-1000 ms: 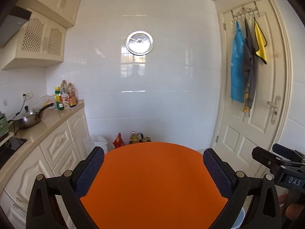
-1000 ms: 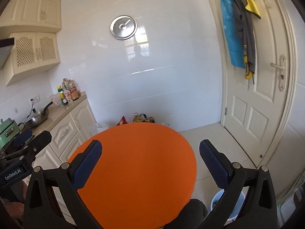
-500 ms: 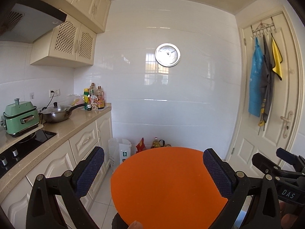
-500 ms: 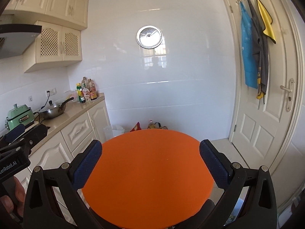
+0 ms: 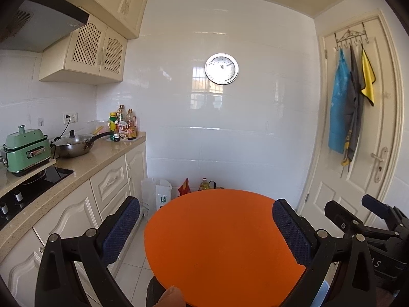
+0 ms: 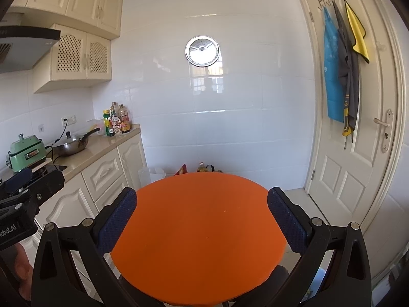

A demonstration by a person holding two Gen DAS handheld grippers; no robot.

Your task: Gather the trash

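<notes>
Left claw (image 5: 205, 227), right claw (image 6: 202, 216) both released; knurled blue pads; smooth round orange table (image 6: 199, 230), seemingly plastic.

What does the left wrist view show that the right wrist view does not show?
Only the left wrist view shows a fingertip at the orange round table's near edge and the stove knobs. Only the right wrist view shows the floor before the door. Both share the table, the green cooker, the wok and open grippers.

Black tool (image 5: 205, 227), blue knurled pads (image 5: 120, 230)
</notes>
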